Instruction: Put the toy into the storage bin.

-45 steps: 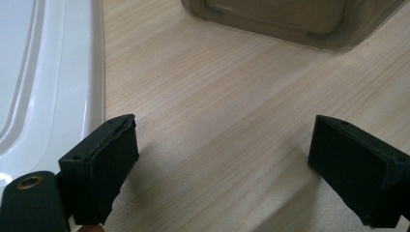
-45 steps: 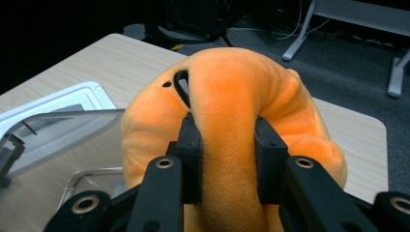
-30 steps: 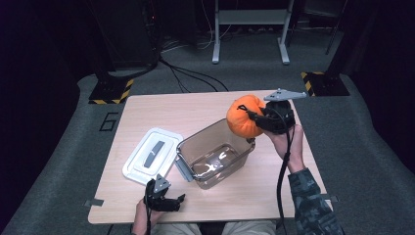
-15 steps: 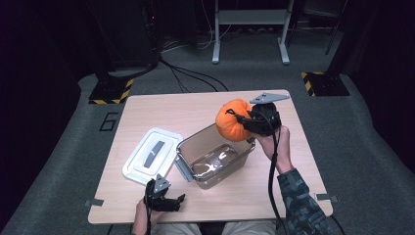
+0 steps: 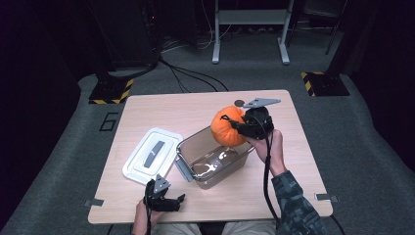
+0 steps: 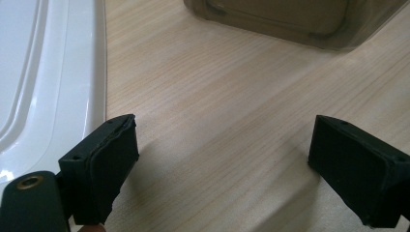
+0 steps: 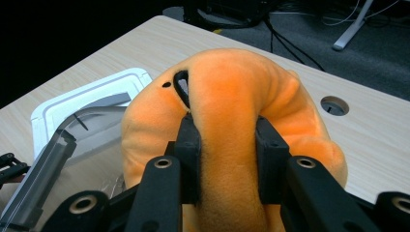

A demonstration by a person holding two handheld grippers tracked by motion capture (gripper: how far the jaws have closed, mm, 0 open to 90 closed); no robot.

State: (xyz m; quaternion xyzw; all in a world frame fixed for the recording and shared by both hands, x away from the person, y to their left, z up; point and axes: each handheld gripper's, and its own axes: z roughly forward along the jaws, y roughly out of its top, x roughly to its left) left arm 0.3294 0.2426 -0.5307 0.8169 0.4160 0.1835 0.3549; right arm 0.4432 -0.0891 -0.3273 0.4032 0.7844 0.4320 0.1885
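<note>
- The left gripper (image 5: 164, 201) rests at the near edge of the bench (image 5: 195, 115), at about 7 o'clock from the bench's middle, with its jaws spread wide apart and nothing between them.
- In the left gripper view, bare wood lies between the two black jaws; the white lid's (image 6: 43, 72) rim is at 10 o'clock and the box's (image 6: 290, 21) wall at 1 o'clock.
- The white lid (image 5: 152, 155) lies flat on the bench, just beyond the left gripper, at 9 o'clock from the box and close beside it.
- The clear plastic box (image 5: 213, 159) stands open near the bench's middle.
- The right gripper (image 5: 236, 123), held by a hand (image 5: 266, 144), is clamped on a fold of the orange plush pumpkin (image 5: 226, 126).
- The pumpkin hangs over the box's far rim, at about 1 o'clock from the box's middle; whether it touches the rim cannot be told.
- In the right gripper view the jaws pinch the pumpkin's (image 7: 232, 106) soft ridge between them.
- A round hole (image 5: 239, 103) in the bench lies just beyond the pumpkin.
</note>
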